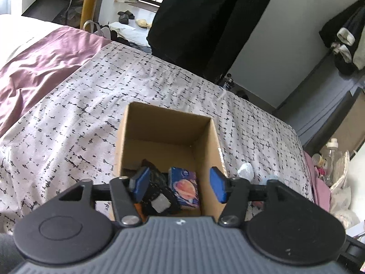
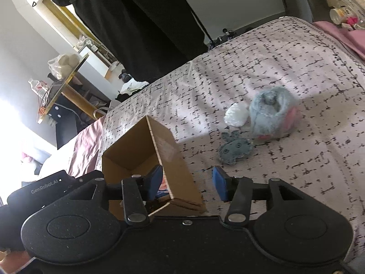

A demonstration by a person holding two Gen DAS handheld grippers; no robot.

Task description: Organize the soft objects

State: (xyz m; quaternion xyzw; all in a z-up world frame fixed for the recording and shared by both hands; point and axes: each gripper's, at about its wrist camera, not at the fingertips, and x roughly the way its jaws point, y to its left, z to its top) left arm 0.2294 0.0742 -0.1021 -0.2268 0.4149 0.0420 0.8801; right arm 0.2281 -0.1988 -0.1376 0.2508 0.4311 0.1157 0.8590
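- Left gripper (image 1: 180, 186) nearest the lens: parted about halfway, hovering over the box (image 1: 167, 123), nothing between the pads. One pad (image 1: 142, 183) sits over the box's dark contents; contact there impossible to judge. Other pad (image 1: 217, 185) overlaps the box's right wall in view.
- Inside the box: a blue pack (image 1: 184, 188) with a planet print beside a dark bundle (image 1: 157, 191), both low against the near wall.
- Right gripper (image 2: 187, 186): likewise released, empty, straddling the box's near corner (image 2: 173, 196) in view without pressing on it.
- Left to gather, lying on the bedspread (image 2: 285, 171) to the right of the box: a flat grey toy (image 2: 235, 149), a furry grey-pink ball (image 2: 272, 117) and a white wad (image 2: 236, 114), the last two touching.
- Step in hand, by judgement: clear both grippers off the box, then fetch the next item.
- To do well: lift clear of the cardboard rim before swinging right, so the light box stays put.
- Take the flat toy first, nearest; pinch across its body, pressing slightly into the bedspread without catching the fabric.
- Carry over the opening and release low.
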